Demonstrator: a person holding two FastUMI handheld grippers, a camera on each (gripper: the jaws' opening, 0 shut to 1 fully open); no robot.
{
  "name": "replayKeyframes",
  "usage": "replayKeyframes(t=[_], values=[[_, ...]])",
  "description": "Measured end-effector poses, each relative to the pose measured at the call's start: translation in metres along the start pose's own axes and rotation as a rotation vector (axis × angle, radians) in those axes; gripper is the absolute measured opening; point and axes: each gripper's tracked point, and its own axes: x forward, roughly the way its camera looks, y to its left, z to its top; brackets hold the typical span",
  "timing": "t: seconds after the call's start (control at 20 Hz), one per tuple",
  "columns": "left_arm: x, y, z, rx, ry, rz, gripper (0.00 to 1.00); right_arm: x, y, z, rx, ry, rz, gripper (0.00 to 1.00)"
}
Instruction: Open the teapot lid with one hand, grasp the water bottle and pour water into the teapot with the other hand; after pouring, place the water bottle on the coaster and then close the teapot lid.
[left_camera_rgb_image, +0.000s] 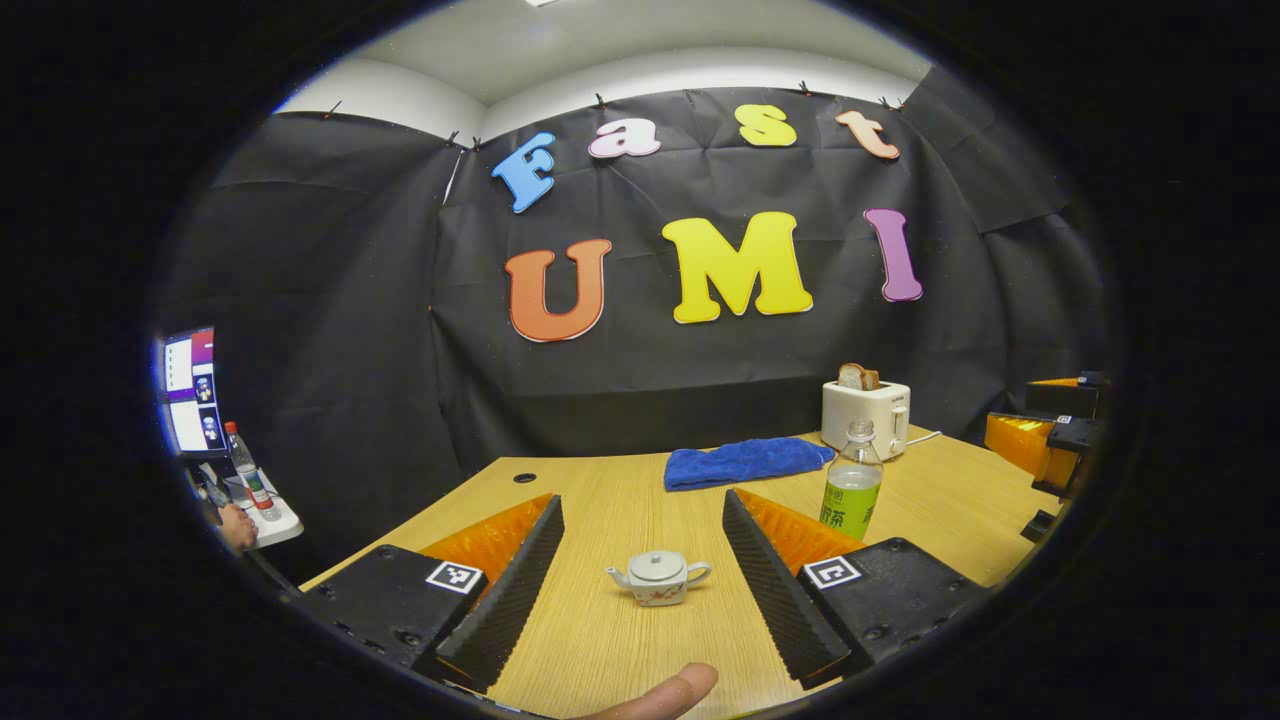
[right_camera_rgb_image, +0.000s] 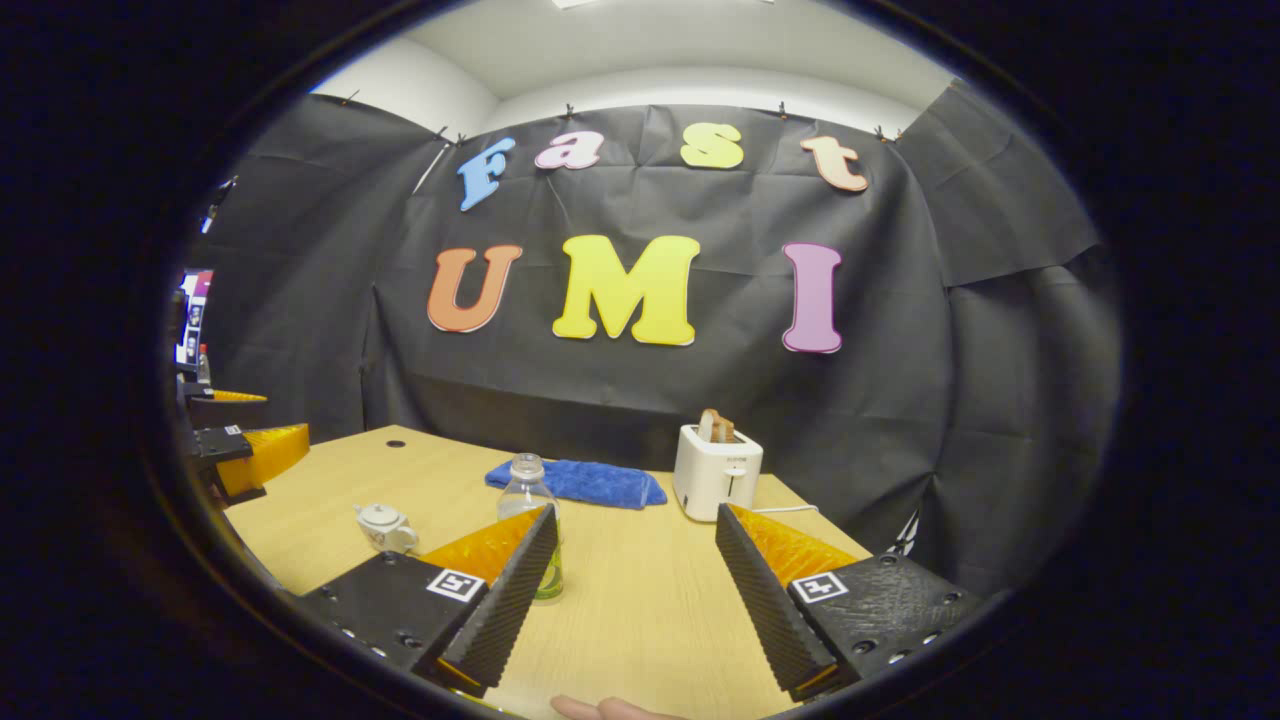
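In the left gripper view, the left gripper hangs over the near part of the wooden table with its fingers spread wide. The small white teapot sits between them, untouched, lid on. The water bottle, cap off, stands just beyond the right finger. A blue cloth and a white toaster lie toward the far edge.

In the right gripper view, the right gripper is likewise spread, holding nothing. The water bottle stands partly behind its left finger, and the teapot sits near the table's left edge. The blue cloth and toaster are near the far edge, and the left gripper shows at the far left.
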Motion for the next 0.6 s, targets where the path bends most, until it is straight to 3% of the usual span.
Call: replayKeyframes(t=[0.6], values=[[0.014, 0.009, -0.015, -0.028, 0.036, 0.011, 1.0, 0.006, 0.009, -0.01, -0.029, 0.023, 0.01, 0.95]])
